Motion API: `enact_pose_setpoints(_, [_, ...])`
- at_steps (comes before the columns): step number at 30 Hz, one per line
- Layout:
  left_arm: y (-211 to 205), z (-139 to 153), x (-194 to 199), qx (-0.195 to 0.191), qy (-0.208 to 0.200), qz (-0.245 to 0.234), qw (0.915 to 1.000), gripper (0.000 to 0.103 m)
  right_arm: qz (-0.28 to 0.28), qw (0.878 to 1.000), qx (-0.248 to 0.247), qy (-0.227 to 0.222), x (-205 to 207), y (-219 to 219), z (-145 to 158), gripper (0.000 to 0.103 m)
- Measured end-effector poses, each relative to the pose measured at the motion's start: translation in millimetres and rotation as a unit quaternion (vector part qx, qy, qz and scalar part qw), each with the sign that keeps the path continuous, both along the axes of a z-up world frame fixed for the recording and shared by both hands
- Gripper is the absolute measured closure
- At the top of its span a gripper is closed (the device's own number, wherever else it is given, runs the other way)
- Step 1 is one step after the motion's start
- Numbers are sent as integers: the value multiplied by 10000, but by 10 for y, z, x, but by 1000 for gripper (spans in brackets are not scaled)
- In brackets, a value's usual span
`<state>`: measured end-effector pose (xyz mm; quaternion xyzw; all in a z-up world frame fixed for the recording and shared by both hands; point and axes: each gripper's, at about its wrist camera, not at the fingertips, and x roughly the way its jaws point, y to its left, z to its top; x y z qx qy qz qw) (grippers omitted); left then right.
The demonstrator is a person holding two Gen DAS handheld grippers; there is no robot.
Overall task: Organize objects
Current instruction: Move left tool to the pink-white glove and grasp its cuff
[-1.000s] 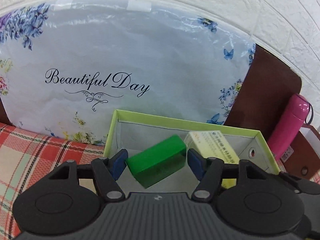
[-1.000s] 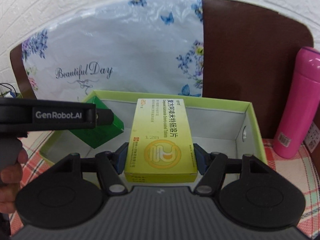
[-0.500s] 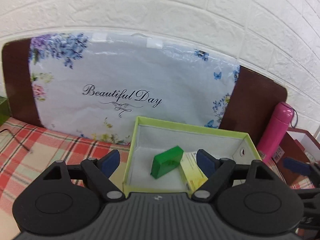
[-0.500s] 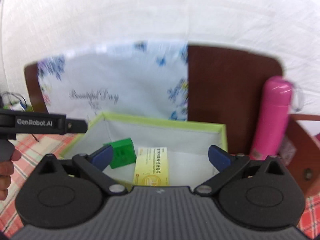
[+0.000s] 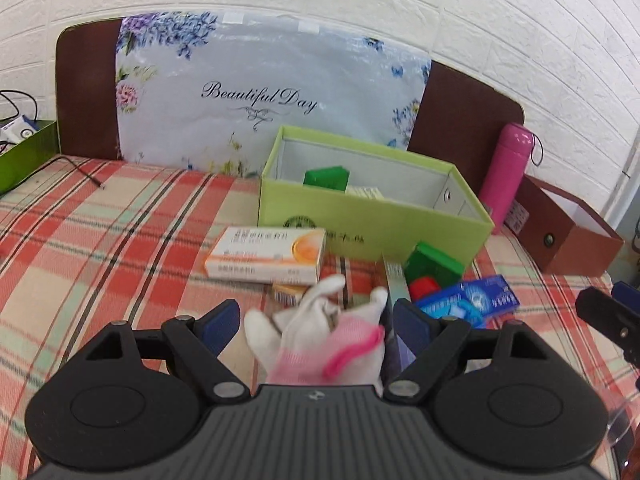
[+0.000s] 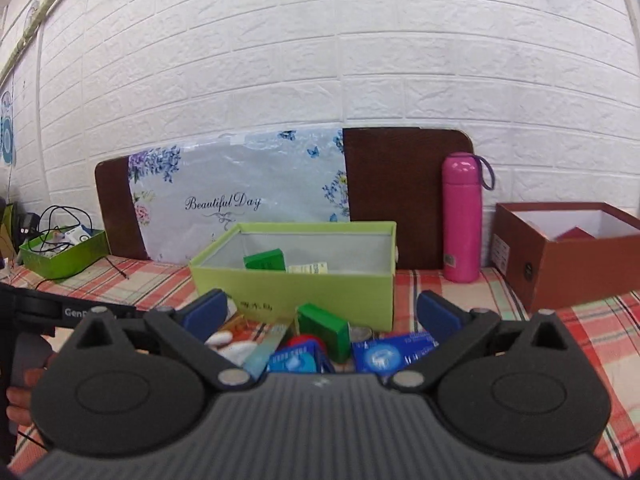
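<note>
A lime green open box [image 5: 372, 232] [image 6: 296, 284] stands on the plaid cloth. Inside it lie a green box [image 5: 326, 178] [image 6: 265, 260] and a yellow medicine box [image 5: 364, 192] [image 6: 308, 268]. In front of it lie an orange-white medicine box [image 5: 268, 254], another green box [image 5: 434, 262] [image 6: 324, 330], a red item [image 5: 424, 286], blue boxes [image 5: 468, 300] [image 6: 390, 354] and a white-pink sock [image 5: 324, 340]. My left gripper [image 5: 316, 320] is open, with the sock between its fingers. My right gripper [image 6: 320, 312] is open and empty above the pile.
A pink bottle [image 5: 508, 168] [image 6: 462, 216] stands right of the green box. A brown open box [image 5: 568, 232] [image 6: 568, 252] is at the far right. A small green tray [image 6: 64, 252] with cables is at the left. A floral board [image 5: 272, 96] leans on the wall.
Both grippers opened, leaving the green box and the yellow medicine box inside the lime box, then pulled back and up. The pile in front has come into view.
</note>
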<state>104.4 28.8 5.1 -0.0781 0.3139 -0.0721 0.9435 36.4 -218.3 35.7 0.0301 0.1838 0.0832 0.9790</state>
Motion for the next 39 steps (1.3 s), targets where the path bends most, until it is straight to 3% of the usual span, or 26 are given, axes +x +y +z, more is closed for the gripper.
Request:
enact_pose_setpoints(9, [-69, -238, -267, -88, 264, -162, 9995, 16, -177, 9976, -313, 592, -520, 1, -558, 0])
enact_pose_setpoints(14, [-131, -334, -391, -87, 380, -458, 9982, 16, -509, 9928, -963, 498, -585, -384, -521, 0])
enact_pose_setpoints(22, [-433, -566, -409, -222, 645, -819, 9943, 16, -888, 9724, -1582, 1464, -487, -932, -684, 0])
enact_pose_setpoints(24, [-464, -593, -373, -269, 619, -641, 9957, 16, -927, 9701, -1472, 1694, -482, -964, -759, 7])
enact_pose_setpoints(27, [-445, -576, -302, -361, 466, -64, 9982, 16, -919, 9692, -1547, 1682, -508, -877, -750, 31])
enact_pose_setpoints(28, [-441, -551, -274, -346, 362, -7, 9987, 16, -851, 9721, -1454, 1635, -519, -847, -710, 53])
enact_pose_setpoints(31, [-442, -490, -178, -209, 174, 99, 9996, 16, -617, 9820, -830, 1578, -528, -830, -595, 68])
enact_pose_setpoints(34, [-410, -461, -83, -232, 45, 89, 9997, 17, -326, 9857, -669, 1512, -535, -785, -546, 66])
enact_pose_setpoints(36, [-399, -480, -6, -120, 77, 90, 9999, 17, -369, 9852, -861, 1439, -559, -781, -517, 46])
enact_pose_setpoints(37, [-393, -510, 45, -52, 125, 83, 9999, 17, -448, 9847, -963, 1378, -582, -798, -504, 27])
enact_pose_setpoints(38, [-382, -532, 83, -9, 171, 95, 9998, 18, -522, 9838, -1067, 1341, -612, -817, -495, 19])
enact_pose_setpoints(39, [-363, -561, 125, 16, 221, 112, 9997, 19, -565, 9825, -1166, 1337, -637, -844, -491, 18])
